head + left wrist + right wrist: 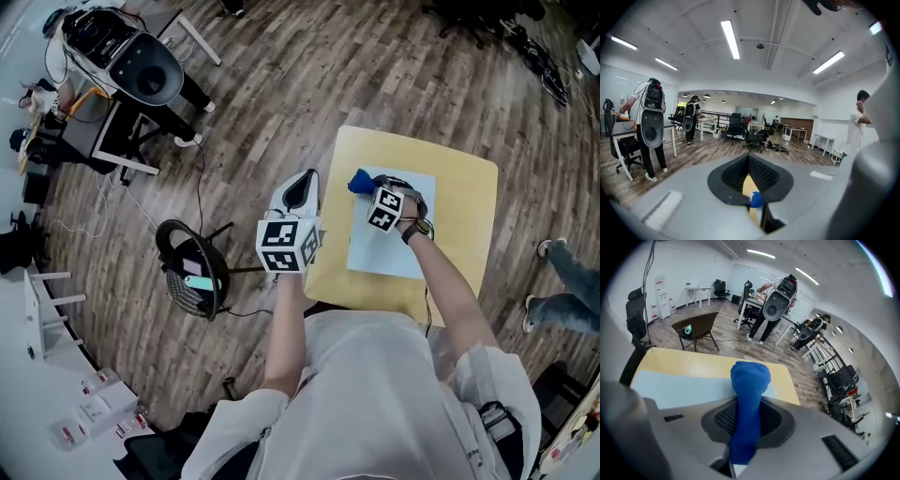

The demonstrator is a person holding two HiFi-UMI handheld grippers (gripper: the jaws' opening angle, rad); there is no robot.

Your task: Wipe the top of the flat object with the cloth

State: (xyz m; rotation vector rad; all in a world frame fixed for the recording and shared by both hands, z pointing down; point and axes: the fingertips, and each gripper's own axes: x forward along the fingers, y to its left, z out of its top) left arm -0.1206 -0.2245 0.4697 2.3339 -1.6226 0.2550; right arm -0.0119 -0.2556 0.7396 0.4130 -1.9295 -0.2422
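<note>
A pale blue flat sheet (pixel 398 246) lies on a yellow square table (pixel 464 202). My right gripper (pixel 372 187) hangs over the sheet's far left corner, shut on a blue cloth (pixel 360 181). In the right gripper view the cloth (pixel 749 380) sticks out of the gripper (pixel 745 416) above the sheet (pixel 670 387). My left gripper (pixel 302 187) is held off the table's left edge, jaws together and holding nothing. The left gripper view looks out across the room; through the thin slit of the gripper (pixel 749 176) show a sliver of yellow table and a bit of the cloth (pixel 756 200).
A black chair (pixel 192 272) with a mesh seat stands on the wood floor left of the table. A grey machine (pixel 141 66) and desks are at the far left. A person's legs (pixel 567 281) show at the right edge.
</note>
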